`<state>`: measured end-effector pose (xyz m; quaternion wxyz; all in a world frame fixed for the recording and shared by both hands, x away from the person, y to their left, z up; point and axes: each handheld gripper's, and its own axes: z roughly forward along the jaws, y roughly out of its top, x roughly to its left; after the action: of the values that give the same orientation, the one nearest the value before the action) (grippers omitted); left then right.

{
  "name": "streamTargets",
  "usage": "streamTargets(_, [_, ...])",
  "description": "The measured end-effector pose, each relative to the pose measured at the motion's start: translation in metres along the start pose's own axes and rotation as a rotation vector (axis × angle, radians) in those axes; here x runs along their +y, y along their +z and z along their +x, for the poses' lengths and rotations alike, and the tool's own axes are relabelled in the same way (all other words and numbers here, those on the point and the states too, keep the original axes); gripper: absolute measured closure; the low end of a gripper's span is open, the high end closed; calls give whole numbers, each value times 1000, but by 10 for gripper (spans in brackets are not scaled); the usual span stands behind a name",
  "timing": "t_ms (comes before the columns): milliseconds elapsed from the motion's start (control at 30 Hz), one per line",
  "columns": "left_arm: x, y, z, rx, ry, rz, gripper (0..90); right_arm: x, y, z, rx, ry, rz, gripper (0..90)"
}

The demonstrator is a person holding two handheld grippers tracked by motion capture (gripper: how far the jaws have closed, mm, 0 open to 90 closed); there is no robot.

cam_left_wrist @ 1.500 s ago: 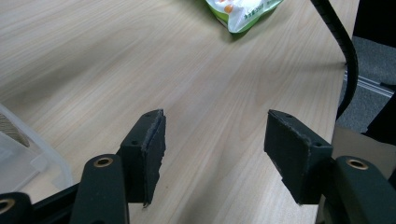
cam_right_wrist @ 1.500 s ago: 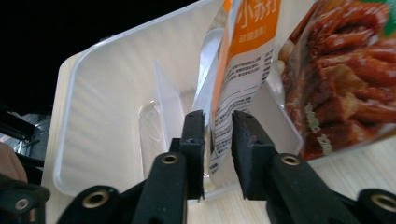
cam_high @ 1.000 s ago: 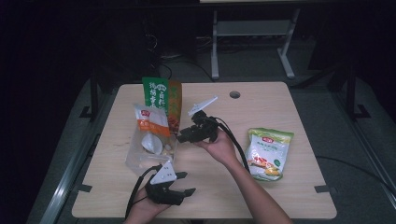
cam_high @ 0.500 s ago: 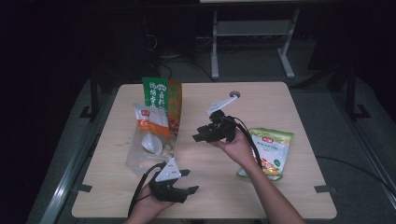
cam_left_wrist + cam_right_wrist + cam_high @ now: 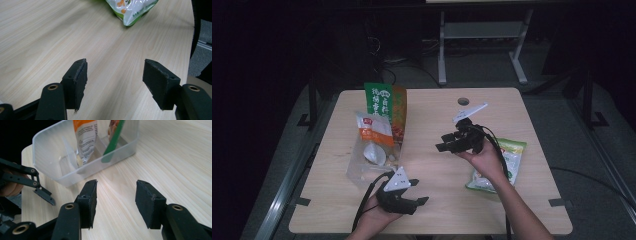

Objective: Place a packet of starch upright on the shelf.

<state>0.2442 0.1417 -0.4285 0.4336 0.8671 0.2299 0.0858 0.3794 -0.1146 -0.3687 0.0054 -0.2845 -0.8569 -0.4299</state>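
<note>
Pulling back from the clear plastic bin [image 5: 362, 172] is what the right gripper [image 5: 445, 147] has been doing over the last second: a second ago it sat low right next to the packets standing in the bin, half a second ago it was lifted toward the middle of the table [image 5: 432, 110], and now it hangs above the middle with its jaws spread and nothing between them, pointing back toward the left edge. So I'd guess the drop-off is done, since the orange-and-white packet [image 5: 373, 131] and the green bag [image 5: 385, 107] both stand upright inside the bin, which sits along the left edge, and from the right gripper view you can see the bin [image 5: 85, 152] just past the open jaws with both packets leaning in it. The left gripper [image 5: 418, 202] hasn't really shifted, parked at the near edge just in front of the bin, jaws also wide apart and holding nothing. What's left looks like the green-and-white snack bag [image 5: 512, 155] lying flat near the right edge, partly under the person's right hand [image 5: 484, 159] in the high view; its corner [image 5: 130, 10] shows in the left gripper view too. My read is that this bag is next, and the right gripper is already the closer one, so it would just need to swing round and come down on it.
</note>
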Motion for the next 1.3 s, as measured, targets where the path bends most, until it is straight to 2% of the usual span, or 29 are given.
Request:
streamTargets(167, [2, 3, 0, -4, -9, 10, 358, -12, -13, -6, -25, 33, 3, 493])
streamTargets(200, [2, 4, -1, -8, -9, 12, 357, -15, -15, -8, -29, 27, -4, 489])
streamTargets(333, [3, 8, -3, -10, 4, 22, 354, -27, -26, -12, -50, 49, 20, 476])
streamTargets(633, [3, 14, -5, -13, -6, 15, 340, -62, -50, -25, -108, 113, 21, 459])
streamTargets(833, [3, 16, -6, -8, -5, 21, 335, -78, -61, -30, -141, 134, 39, 447])
streamTargets(1000, [3, 16, -6, -7, 1, 16, 332, -95, -74, -36, -177, 168, 43, 439])
streamTargets(1300, [2, 14, -5, -3, 3, 10, 328, -119, -86, -48, -225, 230, 67, 418])
